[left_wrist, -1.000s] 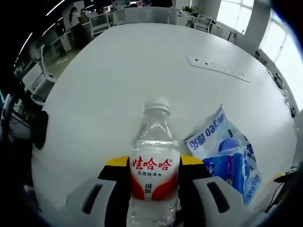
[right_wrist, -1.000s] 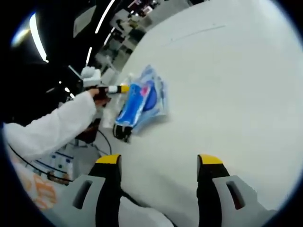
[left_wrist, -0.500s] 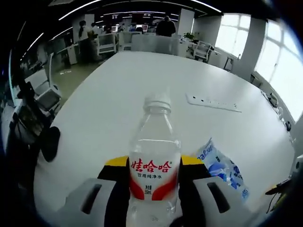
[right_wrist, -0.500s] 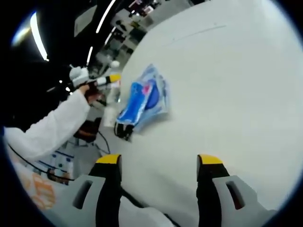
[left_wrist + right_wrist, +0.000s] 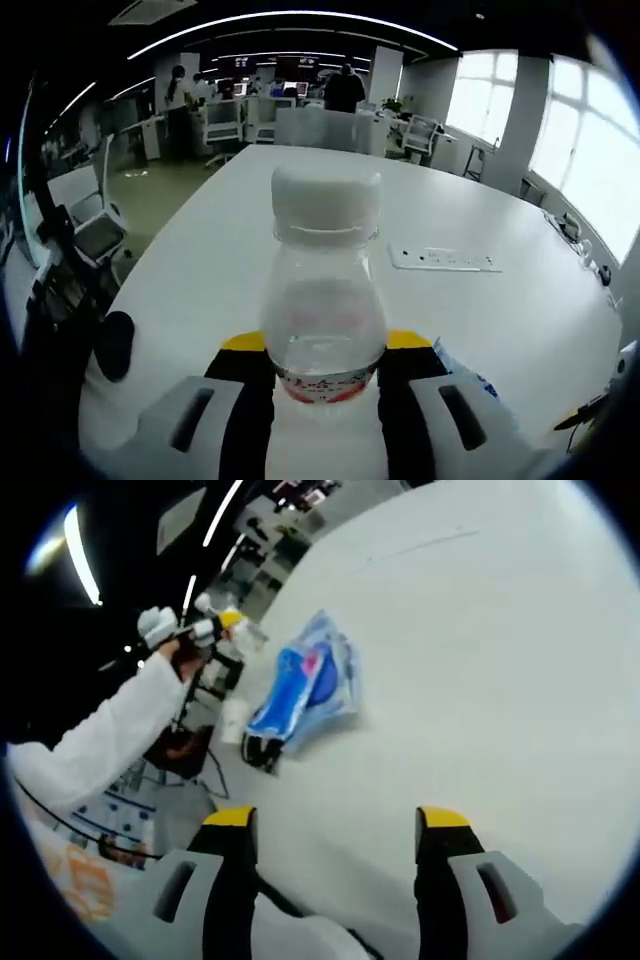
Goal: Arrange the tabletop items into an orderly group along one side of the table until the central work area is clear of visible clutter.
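Clear plastic water bottle point(image 5: 322, 330) stands upright between my left gripper point(image 5: 325, 350) jaws, clenched at its label, lifted off the white table point(image 5: 250, 240). My right gripper point(image 5: 335, 825) hangs released; the blue packet point(image 5: 300, 690) lies ahead-left of its jaws.

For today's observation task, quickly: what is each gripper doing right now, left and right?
Left gripper: closed on the water bottle, held above the table.
Right gripper: open, holding nothing.
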Demonstrator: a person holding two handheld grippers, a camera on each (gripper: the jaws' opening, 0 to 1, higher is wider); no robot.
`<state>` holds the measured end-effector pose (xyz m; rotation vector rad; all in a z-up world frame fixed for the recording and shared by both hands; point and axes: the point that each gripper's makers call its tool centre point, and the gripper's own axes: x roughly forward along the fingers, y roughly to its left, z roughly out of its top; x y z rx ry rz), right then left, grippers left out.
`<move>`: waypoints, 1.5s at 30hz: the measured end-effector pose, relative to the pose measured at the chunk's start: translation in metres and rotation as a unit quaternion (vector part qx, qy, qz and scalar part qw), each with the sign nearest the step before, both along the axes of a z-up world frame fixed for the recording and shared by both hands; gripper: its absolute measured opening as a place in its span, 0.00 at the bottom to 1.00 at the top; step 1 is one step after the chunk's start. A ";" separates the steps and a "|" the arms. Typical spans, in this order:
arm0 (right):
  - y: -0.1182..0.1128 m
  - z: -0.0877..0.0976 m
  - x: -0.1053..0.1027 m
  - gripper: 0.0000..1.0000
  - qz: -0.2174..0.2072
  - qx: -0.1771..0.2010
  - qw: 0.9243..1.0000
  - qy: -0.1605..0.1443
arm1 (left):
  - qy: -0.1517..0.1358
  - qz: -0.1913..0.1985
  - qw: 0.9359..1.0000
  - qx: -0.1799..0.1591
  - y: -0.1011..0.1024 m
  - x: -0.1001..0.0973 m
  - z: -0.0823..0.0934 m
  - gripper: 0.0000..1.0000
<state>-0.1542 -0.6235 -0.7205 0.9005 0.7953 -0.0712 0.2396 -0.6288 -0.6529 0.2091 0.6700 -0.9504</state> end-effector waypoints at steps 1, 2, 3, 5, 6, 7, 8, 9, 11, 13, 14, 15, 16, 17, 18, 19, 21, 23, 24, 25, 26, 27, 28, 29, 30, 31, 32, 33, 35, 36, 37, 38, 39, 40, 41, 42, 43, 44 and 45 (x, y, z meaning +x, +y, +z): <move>0.000 0.000 0.000 0.63 0.001 0.000 1.000 0.001 | -0.002 -0.003 1.000 0.002 -0.003 0.002 0.001 0.39; 0.000 -0.001 0.000 0.63 0.001 0.000 1.000 0.002 | -0.005 -0.009 1.000 0.003 -0.008 0.004 0.001 0.39; 0.000 -0.001 0.000 0.62 0.002 0.000 1.000 0.002 | -0.008 -0.016 1.000 0.004 -0.012 0.005 0.002 0.38; -0.001 -0.002 0.000 0.62 0.001 0.001 1.000 0.003 | -0.008 -0.023 1.000 0.004 -0.017 0.006 0.002 0.38; -0.002 -0.002 0.000 0.62 0.000 0.000 1.000 0.003 | -0.008 -0.027 1.000 0.000 -0.021 0.007 0.003 0.38; -0.002 -0.002 0.000 0.62 -0.001 0.000 1.000 0.002 | -0.007 -0.028 1.000 -0.003 -0.024 0.008 0.003 0.38; -0.003 -0.002 0.000 0.62 -0.003 0.000 1.000 0.002 | -0.007 -0.029 1.000 -0.006 -0.026 0.009 0.004 0.38; -0.004 -0.002 0.000 0.62 -0.004 0.000 1.000 0.002 | -0.008 -0.029 0.999 -0.010 -0.029 0.010 0.004 0.38; -0.007 -0.002 -0.002 0.63 -0.010 0.001 1.000 0.004 | -0.010 -0.035 0.999 -0.015 -0.035 0.015 0.003 0.38; -0.009 -0.002 -0.002 0.63 -0.014 0.001 1.000 0.004 | -0.016 -0.051 0.998 -0.016 -0.040 0.014 0.000 0.39; -0.011 -0.002 -0.003 0.63 -0.017 0.003 1.000 0.003 | -0.016 -0.051 0.999 -0.012 -0.042 0.015 -0.004 0.39; -0.011 -0.001 -0.002 0.64 -0.021 0.005 1.000 0.002 | -0.016 -0.051 0.999 -0.009 -0.043 0.016 -0.005 0.39; -0.012 0.000 -0.002 0.64 -0.021 0.004 1.000 0.001 | -0.017 -0.054 0.998 -0.008 -0.045 0.017 -0.006 0.39; -0.012 0.001 -0.001 0.64 -0.020 0.001 1.000 0.000 | -0.018 -0.060 0.998 -0.006 -0.047 0.016 -0.008 0.39; -0.012 0.001 0.000 0.65 -0.018 -0.001 1.000 -0.001 | -0.017 -0.061 0.998 -0.005 -0.048 0.015 -0.009 0.39; -0.012 0.003 0.002 0.66 -0.015 -0.005 1.000 -0.005 | -0.019 -0.065 0.998 -0.002 -0.050 0.014 -0.012 0.39; -0.013 0.007 0.007 0.68 -0.004 -0.021 1.000 -0.018 | -0.020 -0.066 0.998 0.001 -0.054 0.017 -0.021 0.39; -0.015 0.012 0.014 0.70 0.017 -0.057 0.998 -0.033 | -0.015 -0.065 0.998 -0.003 -0.054 0.018 -0.024 0.39; -0.014 0.015 0.018 0.71 0.033 -0.077 0.996 -0.042 | -0.012 -0.064 0.998 -0.006 -0.054 0.017 -0.025 0.39; -0.014 0.017 0.020 0.72 0.041 -0.088 0.994 -0.046 | -0.009 -0.061 0.998 -0.009 -0.054 0.015 -0.026 0.39; -0.014 0.021 0.024 0.73 0.051 -0.106 0.991 -0.055 | -0.009 -0.061 0.998 -0.009 -0.054 0.015 -0.027 0.39; -0.014 0.023 0.027 0.73 0.058 -0.116 0.990 -0.062 | -0.010 -0.060 0.998 -0.008 -0.054 0.015 -0.029 0.39; -0.011 0.026 0.030 0.74 0.067 -0.122 0.988 -0.068 | -0.011 -0.061 0.998 -0.007 -0.053 0.013 -0.030 0.39; -0.010 0.027 0.031 0.74 0.072 -0.126 0.987 -0.071 | -0.012 -0.064 0.998 -0.006 -0.053 0.012 -0.030 0.39; -0.009 0.027 0.032 0.75 0.076 -0.130 0.986 -0.073 | -0.013 -0.065 0.998 -0.006 -0.053 0.012 -0.031 0.39; -0.006 0.028 0.034 0.75 0.083 -0.133 0.985 -0.074 | -0.014 -0.067 0.998 -0.007 -0.052 0.012 -0.031 0.39; -0.004 0.028 0.034 0.75 0.088 -0.135 0.984 -0.075 | -0.014 -0.068 0.998 -0.007 -0.052 0.012 -0.033 0.39; -0.002 0.029 0.035 0.75 0.094 -0.136 0.983 -0.076 | -0.014 -0.070 0.997 -0.006 -0.052 0.012 -0.034 0.39; 0.000 0.028 0.035 0.75 0.098 -0.133 0.983 -0.076 | -0.017 -0.073 0.997 -0.003 -0.050 0.012 -0.036 0.39; 0.001 0.027 0.035 0.75 0.099 -0.131 0.983 -0.075 | -0.017 -0.073 0.997 0.000 -0.049 0.012 -0.038 0.39; 0.002 0.027 0.034 0.75 0.101 -0.131 0.983 -0.074 | -0.017 -0.073 0.997 0.001 -0.048 0.012 -0.039 0.39; 0.002 0.026 0.034 0.75 0.103 -0.131 0.983 -0.073 | -0.019 -0.071 0.997 0.000 -0.046 0.012 -0.040 0.39; 0.003 0.026 0.033 0.75 0.104 -0.132 0.983 -0.073 | -0.018 -0.069 0.997 0.000 -0.045 0.013 -0.041 0.39; 0.003 0.026 0.033 0.75 0.105 -0.132 0.983 -0.072 | -0.015 -0.065 0.998 0.000 -0.043 0.013 -0.042 0.39; 0.003 0.026 0.032 0.75 0.106 -0.133 0.983 -0.071 | -0.016 -0.064 0.998 -0.004 -0.042 0.013 -0.042 0.39; 0.002 0.025 0.032 0.75 0.105 -0.133 0.983 -0.070 | -0.015 -0.065 0.998 -0.007 -0.041 0.012 -0.041 0.39; 0.001 0.025 0.032 0.75 0.104 -0.134 0.983 -0.070 | -0.014 -0.066 0.998 -0.008 -0.040 0.011 -0.041 0.39; 0.001 0.026 0.031 0.75 0.102 -0.132 0.983 -0.070 | -0.016 -0.068 0.997 -0.008 -0.039 0.008 -0.039 0.39; 0.001 0.025 0.031 0.75 0.101 -0.131 0.984 -0.070 | -0.018 -0.071 0.997 -0.007 -0.039 0.007 -0.039 0.39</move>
